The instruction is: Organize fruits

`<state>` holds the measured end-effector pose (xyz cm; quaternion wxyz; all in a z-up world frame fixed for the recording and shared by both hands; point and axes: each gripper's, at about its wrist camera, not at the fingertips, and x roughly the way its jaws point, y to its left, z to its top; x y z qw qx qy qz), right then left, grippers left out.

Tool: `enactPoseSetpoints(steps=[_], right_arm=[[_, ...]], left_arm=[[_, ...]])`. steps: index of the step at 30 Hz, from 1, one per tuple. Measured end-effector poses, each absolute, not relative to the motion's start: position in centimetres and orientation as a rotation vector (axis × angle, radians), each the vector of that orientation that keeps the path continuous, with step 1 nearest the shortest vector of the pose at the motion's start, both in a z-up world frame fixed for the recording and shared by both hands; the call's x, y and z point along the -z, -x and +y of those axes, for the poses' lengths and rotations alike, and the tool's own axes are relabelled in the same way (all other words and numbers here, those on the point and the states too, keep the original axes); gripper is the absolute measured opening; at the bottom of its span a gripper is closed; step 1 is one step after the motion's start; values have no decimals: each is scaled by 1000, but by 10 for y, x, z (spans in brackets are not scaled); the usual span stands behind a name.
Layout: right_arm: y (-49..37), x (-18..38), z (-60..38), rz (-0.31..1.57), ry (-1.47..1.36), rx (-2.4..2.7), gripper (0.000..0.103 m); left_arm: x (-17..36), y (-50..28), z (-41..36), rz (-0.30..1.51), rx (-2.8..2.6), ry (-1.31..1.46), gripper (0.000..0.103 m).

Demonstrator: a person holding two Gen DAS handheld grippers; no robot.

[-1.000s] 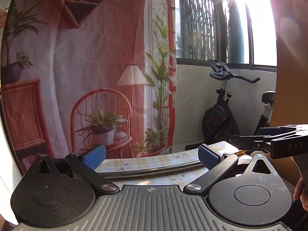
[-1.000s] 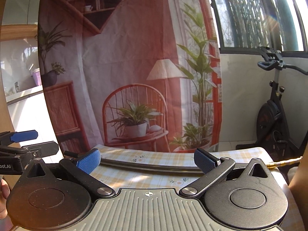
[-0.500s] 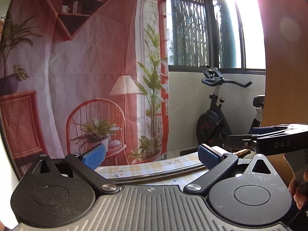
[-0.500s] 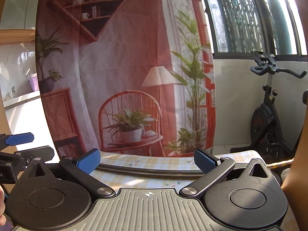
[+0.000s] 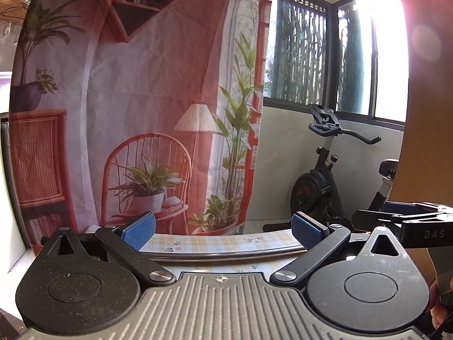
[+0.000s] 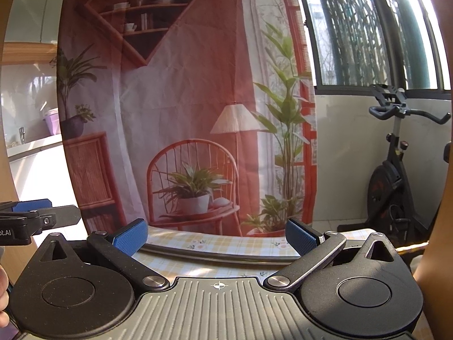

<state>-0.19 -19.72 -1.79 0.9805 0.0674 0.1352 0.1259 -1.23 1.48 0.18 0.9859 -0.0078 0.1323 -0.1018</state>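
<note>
No fruit shows in either wrist view, nor any bowl or basket to sort it into, so where the fruit lies cannot be told; it is presumably below both cameras' fields, on the near part of the table. Judged from that, the task shows no visible progress: nothing is held, nothing is seen placed, and whether sorting has begun or is already finished cannot be read from here.

The left gripper is spread wide, its blue pads well apart with nothing between them. The right gripper is equally released and empty. Both point level, out over the far edge of the table rather than down at its top. Each gripper shows at the edge of the other's view, so they sit side by side, near each other.

Only a strip of the table is seen: a yellow checked tablecloth with small flowers, and a curved metal rim lying across it between the fingers, possibly the edge of a tray, though too little shows to say.

Beyond the table hangs a printed backdrop picturing a red chair, lamp and plants. To the far right stands an exercise bike under a barred window with strong sun glare.

For any work to proceed, both grippers would likely need tilting down to bring the fruit into view.
</note>
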Motion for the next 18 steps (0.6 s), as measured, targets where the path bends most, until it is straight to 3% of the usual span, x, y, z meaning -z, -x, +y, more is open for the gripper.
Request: enactPoseSetpoints(steps=[18], right_arm=[[6,15,-196,261,-126,-252,103]], left_arm=[[-4,21,6,247,187,-76,103]])
